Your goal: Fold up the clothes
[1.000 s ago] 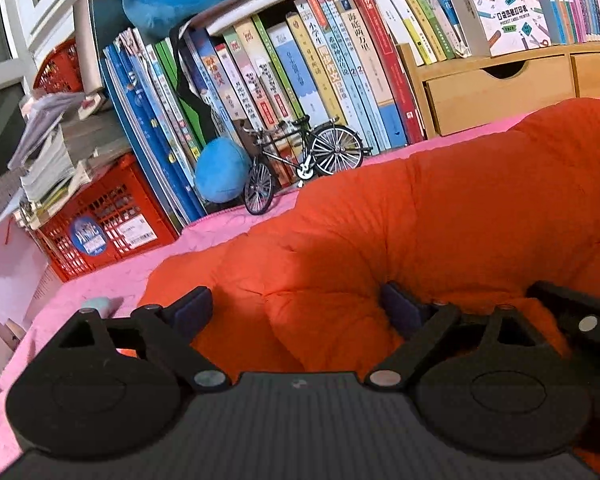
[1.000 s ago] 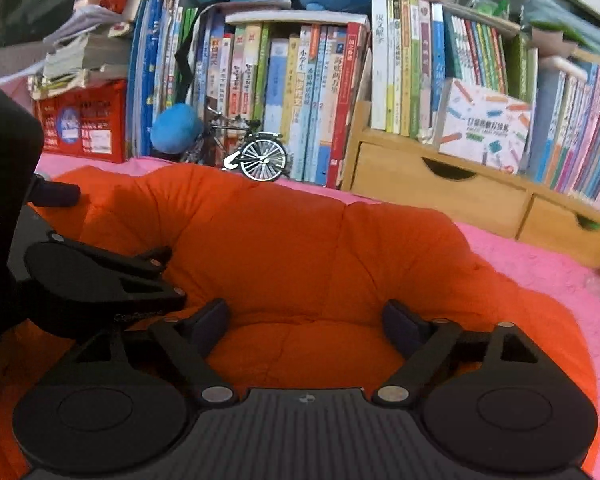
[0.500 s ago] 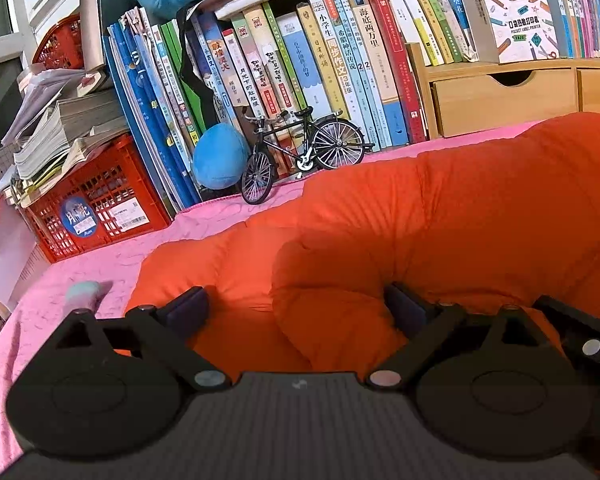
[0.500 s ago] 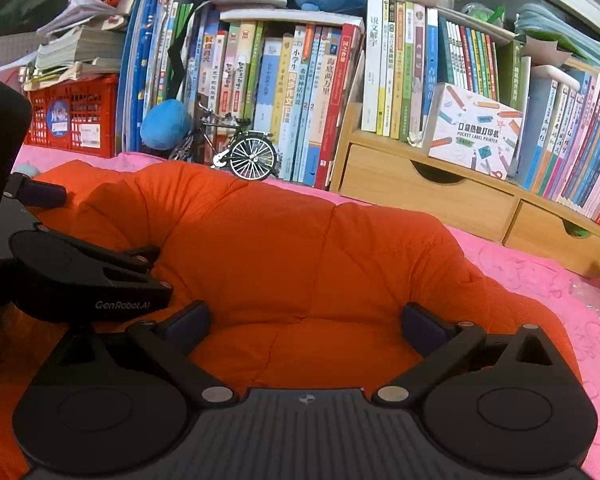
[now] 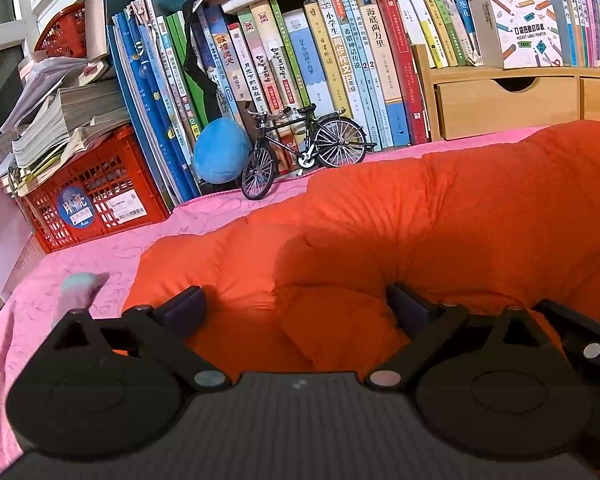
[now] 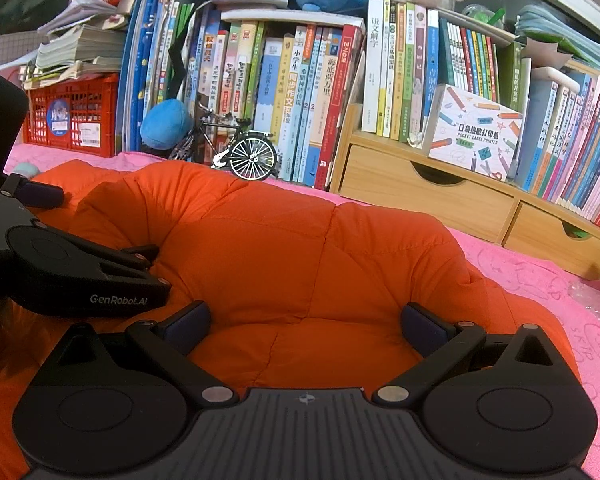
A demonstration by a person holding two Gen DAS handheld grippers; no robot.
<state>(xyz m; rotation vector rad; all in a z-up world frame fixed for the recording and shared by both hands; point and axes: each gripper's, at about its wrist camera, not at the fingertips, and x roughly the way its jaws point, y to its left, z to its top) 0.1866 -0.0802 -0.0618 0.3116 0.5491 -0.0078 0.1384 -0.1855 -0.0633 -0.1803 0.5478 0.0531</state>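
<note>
A puffy orange jacket (image 5: 420, 208) lies bunched on the pink cloth and fills the lower half of both views. My left gripper (image 5: 296, 308) rests low on its left part. The jaws are opening, and a bulge of the orange fabric sits loosely between the pads. My right gripper (image 6: 306, 320) stands wide open over the jacket (image 6: 280, 240), with a padded fold between its fingers and no pad pressing on it. The left gripper (image 6: 96, 224) also shows at the left edge of the right wrist view, close beside the right one.
The pink cloth (image 5: 100, 248) covers the surface. Behind the jacket stand a row of books (image 6: 292, 92), a model bicycle (image 5: 304, 152), a blue plush ball (image 5: 220, 152), a red crate (image 5: 92, 200) and wooden drawers (image 6: 432, 196) with a printer box (image 6: 476, 132).
The right gripper's jaws have spread clearly wider around the jacket. The left gripper's jaws have widened a little. Both hands stay where they were, and the jacket has settled slightly.
</note>
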